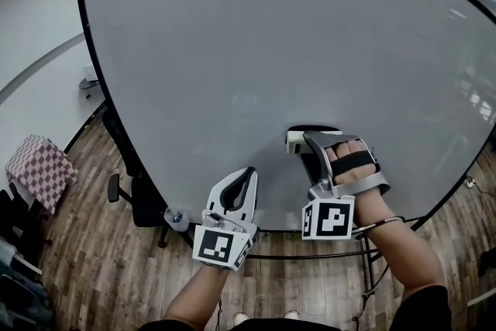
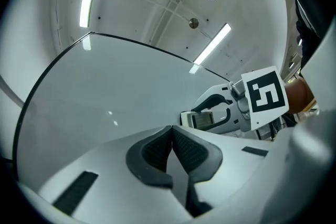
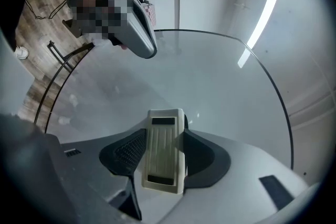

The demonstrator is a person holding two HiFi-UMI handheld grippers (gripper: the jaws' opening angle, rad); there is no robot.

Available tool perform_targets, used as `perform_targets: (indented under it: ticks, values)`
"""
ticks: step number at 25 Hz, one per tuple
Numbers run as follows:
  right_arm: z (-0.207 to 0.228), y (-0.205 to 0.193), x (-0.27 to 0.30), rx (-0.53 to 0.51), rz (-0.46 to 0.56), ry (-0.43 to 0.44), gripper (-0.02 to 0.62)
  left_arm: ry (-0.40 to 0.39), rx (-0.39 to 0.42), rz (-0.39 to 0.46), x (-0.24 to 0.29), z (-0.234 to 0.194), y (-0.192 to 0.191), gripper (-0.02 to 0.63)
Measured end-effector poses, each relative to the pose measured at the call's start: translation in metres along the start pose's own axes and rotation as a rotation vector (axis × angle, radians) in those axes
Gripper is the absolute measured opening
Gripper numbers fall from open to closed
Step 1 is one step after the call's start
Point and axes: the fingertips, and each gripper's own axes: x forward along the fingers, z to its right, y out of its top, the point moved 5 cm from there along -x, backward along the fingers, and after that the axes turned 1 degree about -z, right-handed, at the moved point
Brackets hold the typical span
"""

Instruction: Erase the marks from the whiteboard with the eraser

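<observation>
The whiteboard (image 1: pixel 271 50) fills most of the head view; its surface looks plain grey, with no clear marks. My right gripper (image 1: pixel 308 142) is shut on the cream eraser (image 1: pixel 297 140), which is pressed on the board's lower middle. The right gripper view shows the ribbed eraser (image 3: pixel 164 149) clamped between the dark pads (image 3: pixel 128 152). Left of it, my left gripper (image 1: pixel 245 176) hovers by the board's bottom edge, shut on nothing. In the left gripper view its pads (image 2: pixel 155 152) meet, and the right gripper's eraser (image 2: pixel 202 120) shows beyond them.
A black office chair (image 1: pixel 133 196) stands below the board's lower left edge on the wood floor (image 1: pixel 93 267). A red checkered cloth (image 1: pixel 39 167) lies at far left. The board's black stand bars (image 1: pixel 310 254) run under its bottom edge. Faint smudges (image 3: pixel 68 107) show on the board.
</observation>
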Motion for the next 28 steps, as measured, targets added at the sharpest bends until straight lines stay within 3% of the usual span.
perform_targets:
  ticks: [9,13,17,28]
  values:
    - [-0.029,-0.003,0.000,0.004,0.015,0.035,0.245,0.008,0.001,-0.026,-0.001,0.006,0.003,0.020]
    - [-0.033,-0.006,-0.003,0.053,0.050,0.022,0.245,0.014,0.004,-0.036,-0.003,0.009,-0.001,0.020]
    - [-0.034,-0.009,-0.016,0.199,0.105,-0.006,0.247,0.025,0.009,-0.041,-0.008,0.011,-0.004,0.018]
    - [-0.014,-0.028,-0.077,0.684,0.222,-0.181,0.247,0.034,0.013,-0.067,-0.016,0.007,-0.009,0.020]
